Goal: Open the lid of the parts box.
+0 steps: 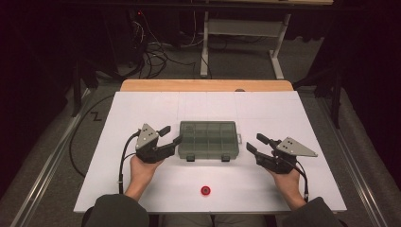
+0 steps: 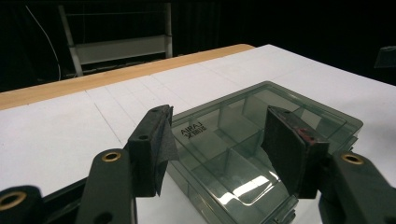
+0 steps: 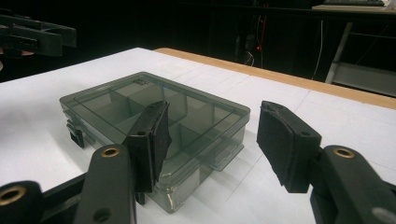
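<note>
A small red round piece (image 1: 205,190) is seen lying alone near the front edge of the white table (image 1: 142,106). Beyond the table's far wooden edge, a white metal frame (image 1: 246,28) and tangled cables (image 1: 153,56) are spotted on the floor.

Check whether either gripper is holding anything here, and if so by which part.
Nothing is held. The left gripper and right gripper stand open on either side of the closed compartment box, pads clear of it.
</note>
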{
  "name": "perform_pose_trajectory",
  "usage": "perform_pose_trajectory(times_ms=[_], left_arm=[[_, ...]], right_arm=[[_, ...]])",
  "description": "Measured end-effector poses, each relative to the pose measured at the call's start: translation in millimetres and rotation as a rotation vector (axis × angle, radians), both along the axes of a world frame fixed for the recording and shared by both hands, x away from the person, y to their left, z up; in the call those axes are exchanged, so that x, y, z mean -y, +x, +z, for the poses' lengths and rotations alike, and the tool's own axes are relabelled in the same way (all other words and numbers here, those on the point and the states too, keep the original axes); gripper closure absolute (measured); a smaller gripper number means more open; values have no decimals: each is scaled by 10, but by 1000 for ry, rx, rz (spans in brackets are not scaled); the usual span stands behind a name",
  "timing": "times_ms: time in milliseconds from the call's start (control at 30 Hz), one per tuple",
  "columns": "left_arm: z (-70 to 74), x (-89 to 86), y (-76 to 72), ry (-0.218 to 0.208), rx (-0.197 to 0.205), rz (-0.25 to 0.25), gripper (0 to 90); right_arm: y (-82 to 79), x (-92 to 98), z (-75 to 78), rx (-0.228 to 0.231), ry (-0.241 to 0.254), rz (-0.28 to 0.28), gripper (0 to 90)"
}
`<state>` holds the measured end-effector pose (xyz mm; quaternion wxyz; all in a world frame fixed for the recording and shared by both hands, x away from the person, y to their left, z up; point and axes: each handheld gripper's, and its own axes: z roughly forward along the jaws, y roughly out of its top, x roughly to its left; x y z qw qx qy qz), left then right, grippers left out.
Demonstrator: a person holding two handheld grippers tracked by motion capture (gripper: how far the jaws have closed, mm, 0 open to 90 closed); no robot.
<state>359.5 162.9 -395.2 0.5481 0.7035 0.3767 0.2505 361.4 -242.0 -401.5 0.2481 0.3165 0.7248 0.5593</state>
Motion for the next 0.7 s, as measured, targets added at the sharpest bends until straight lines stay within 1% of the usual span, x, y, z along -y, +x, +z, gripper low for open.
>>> perform_pose_trajectory(times_ms=[233,333,400,700], left_arm=[[-4,45,37,0,-2,-8,422],[-3,58,46,5,-3,-12,421],[-2,72,51,-1,-1,-11,421],[-9,95,84,1,-4,-15,421]], right_arm=[[40,-51,-9,-9,0,8,455],[60,-67,-14,-10,-5,10,455],[71,-81,-16,-9,-3,9,455],[130,-151,-18,-14,-7,17,455]])
